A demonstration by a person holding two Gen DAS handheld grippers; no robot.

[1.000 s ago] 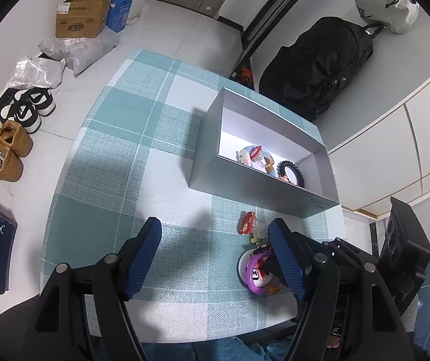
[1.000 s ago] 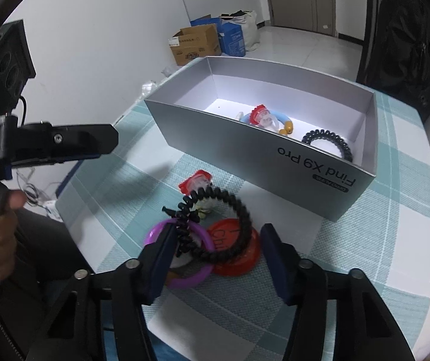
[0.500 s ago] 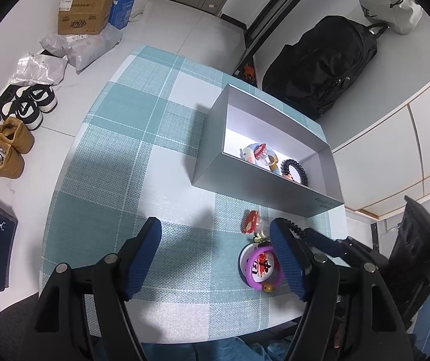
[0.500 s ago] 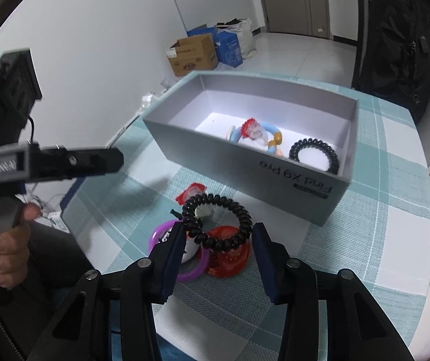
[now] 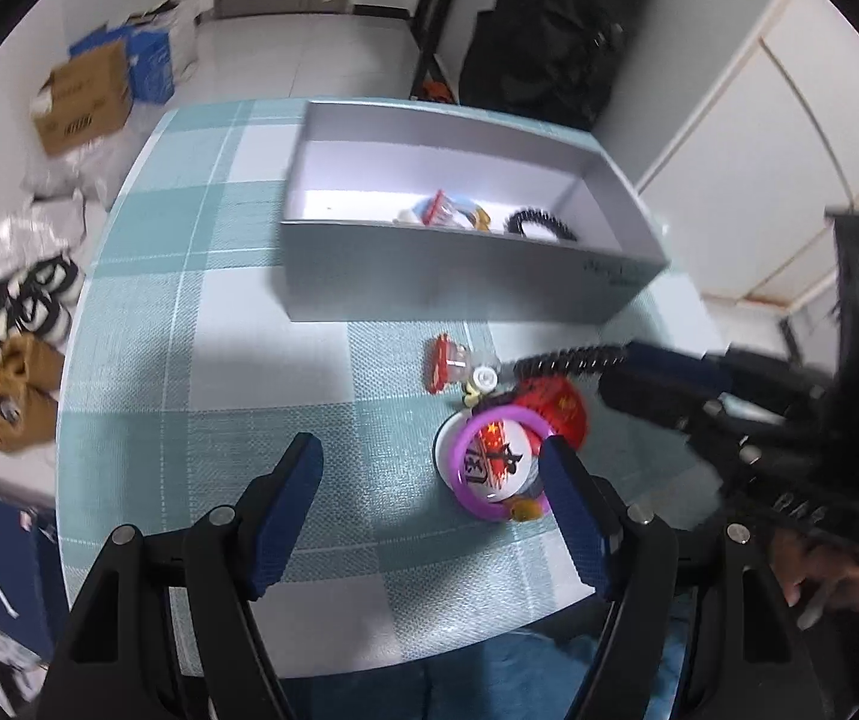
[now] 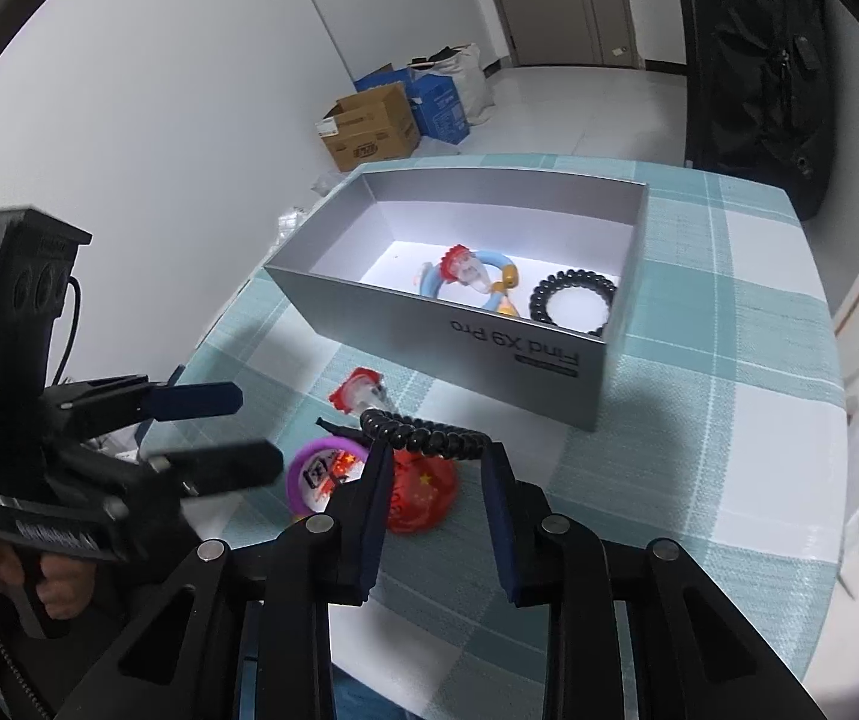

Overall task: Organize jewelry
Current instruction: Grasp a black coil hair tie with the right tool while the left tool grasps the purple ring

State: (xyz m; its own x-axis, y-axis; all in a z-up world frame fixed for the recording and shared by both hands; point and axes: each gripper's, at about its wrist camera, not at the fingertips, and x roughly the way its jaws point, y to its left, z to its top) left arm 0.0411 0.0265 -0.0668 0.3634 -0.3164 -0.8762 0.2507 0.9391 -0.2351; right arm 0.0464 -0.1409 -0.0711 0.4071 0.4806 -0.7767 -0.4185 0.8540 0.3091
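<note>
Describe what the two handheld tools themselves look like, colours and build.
Both match: the left tool and right tool have black angular linkage frames with silver pivot bolts and flat dark-blue finger pads. Seen from the right wrist camera, the left tool carries a black block on top with a thin black cable, white lettering on its body, and a bare hand on the grip.

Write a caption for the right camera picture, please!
Right gripper holds a black coil band near the box.

You're working over a teal-and-white plaid tablecloth (image 6: 699, 324), looking at a silver-grey cardboard box (image 6: 429, 324) with a white floor. Black spiral coil bracelet (image 6: 423, 435), purple ring (image 6: 321, 456), red badge (image 6: 423, 498) are showing up front.
</note>
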